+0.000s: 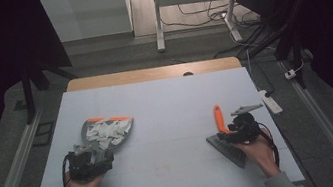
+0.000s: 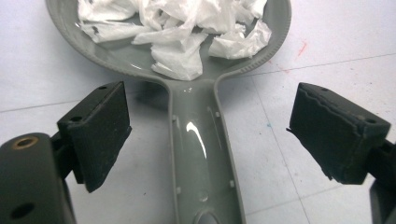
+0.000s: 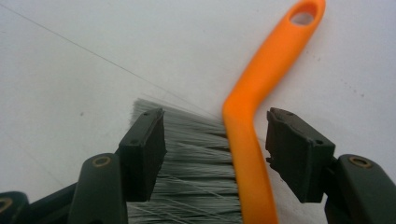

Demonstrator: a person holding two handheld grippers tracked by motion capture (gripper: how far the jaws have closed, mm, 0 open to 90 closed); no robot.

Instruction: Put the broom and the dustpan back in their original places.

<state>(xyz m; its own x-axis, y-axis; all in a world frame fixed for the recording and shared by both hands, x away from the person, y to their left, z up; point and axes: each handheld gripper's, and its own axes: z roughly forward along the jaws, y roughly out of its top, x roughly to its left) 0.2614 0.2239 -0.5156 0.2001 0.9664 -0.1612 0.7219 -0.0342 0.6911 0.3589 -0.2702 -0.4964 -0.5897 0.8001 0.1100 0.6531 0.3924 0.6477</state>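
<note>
A grey dustpan (image 1: 90, 131) with an orange lip lies at the table's left, heaped with white paper scraps (image 1: 106, 131). Its handle (image 2: 201, 140) runs between the jaws of my left gripper (image 2: 208, 130), which stands open, both pads (image 2: 100, 126) clear of the plastic. At the right lies a brush with an orange handle (image 1: 218, 118) and grey bristles (image 1: 229, 150). My right gripper (image 1: 234, 132) is open astride it. The orange handle (image 3: 261, 93) and the bristles (image 3: 196, 154) sit between the jaws, untouched by the pads (image 3: 299, 154).
The white board (image 1: 166, 103) covers the table, with a wooden strip (image 1: 151, 73) at the far edge. A power strip (image 1: 270, 100) lies on the floor off the right side. Desk legs and cables stand beyond the table.
</note>
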